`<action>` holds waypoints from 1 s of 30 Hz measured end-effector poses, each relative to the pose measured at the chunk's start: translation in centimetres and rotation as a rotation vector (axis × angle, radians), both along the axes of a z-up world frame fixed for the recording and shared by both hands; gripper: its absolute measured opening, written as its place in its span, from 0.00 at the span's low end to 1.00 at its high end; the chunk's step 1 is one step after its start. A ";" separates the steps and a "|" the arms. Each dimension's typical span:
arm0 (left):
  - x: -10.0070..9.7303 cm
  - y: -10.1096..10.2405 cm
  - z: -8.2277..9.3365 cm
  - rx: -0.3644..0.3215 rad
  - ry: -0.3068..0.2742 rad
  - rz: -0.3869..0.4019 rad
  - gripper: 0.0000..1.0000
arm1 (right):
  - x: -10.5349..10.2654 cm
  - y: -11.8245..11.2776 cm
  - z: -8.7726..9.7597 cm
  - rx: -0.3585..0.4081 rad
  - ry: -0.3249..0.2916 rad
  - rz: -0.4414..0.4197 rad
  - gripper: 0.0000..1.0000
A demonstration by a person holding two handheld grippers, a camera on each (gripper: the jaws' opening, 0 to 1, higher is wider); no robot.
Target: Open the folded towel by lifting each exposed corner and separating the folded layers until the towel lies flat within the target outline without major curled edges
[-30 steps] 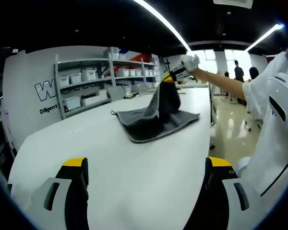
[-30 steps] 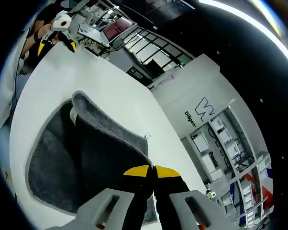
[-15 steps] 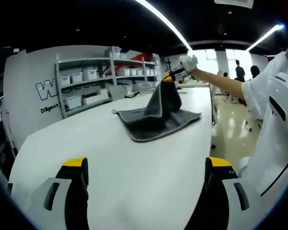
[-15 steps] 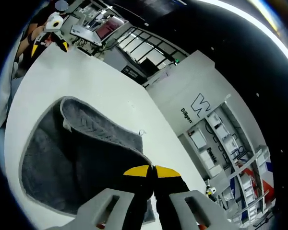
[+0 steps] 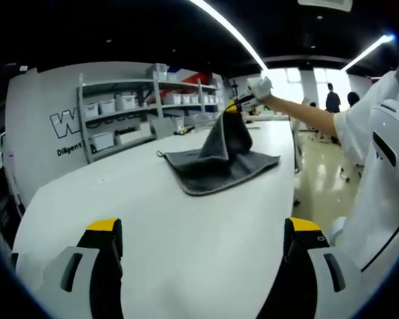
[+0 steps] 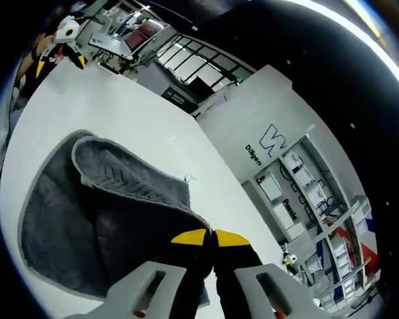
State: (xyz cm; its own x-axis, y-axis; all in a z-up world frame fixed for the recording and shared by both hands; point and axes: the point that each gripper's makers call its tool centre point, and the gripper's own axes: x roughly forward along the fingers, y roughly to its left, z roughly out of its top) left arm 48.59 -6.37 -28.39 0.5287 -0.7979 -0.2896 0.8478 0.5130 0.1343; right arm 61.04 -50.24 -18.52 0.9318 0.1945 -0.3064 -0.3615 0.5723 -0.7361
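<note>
Right gripper (image 6: 211, 234) jaws pinched on grey towel (image 6: 100, 212) corner, lifted. Left gripper (image 5: 203, 232) jaws wide apart, empty, towel far ahead.

- The left gripper view sits low over the white bench (image 5: 186, 246), well back from the dark grey fabric towel (image 5: 216, 169), looking level along the benchtop towards the grey wall shelving (image 5: 143, 109).
- The right gripper view rides close above the same towel (image 6: 86, 212), rolled, looking down across the bench (image 6: 120, 106).
- Both views share the towel, bench, shelving and lettered wall.
</note>
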 end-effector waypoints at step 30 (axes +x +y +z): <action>0.4 0.2 -0.1 -0.003 0.002 0.013 0.99 | 1.6 -4.0 -0.5 0.066 -0.048 -0.122 0.00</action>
State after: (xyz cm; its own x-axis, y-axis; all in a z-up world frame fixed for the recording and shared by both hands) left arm 49.04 -6.20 -28.50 0.5382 -0.7920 -0.2884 0.8415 0.5240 0.1315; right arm 62.64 -54.21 -19.01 0.9631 0.0977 -0.2507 -0.2515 0.6577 -0.7100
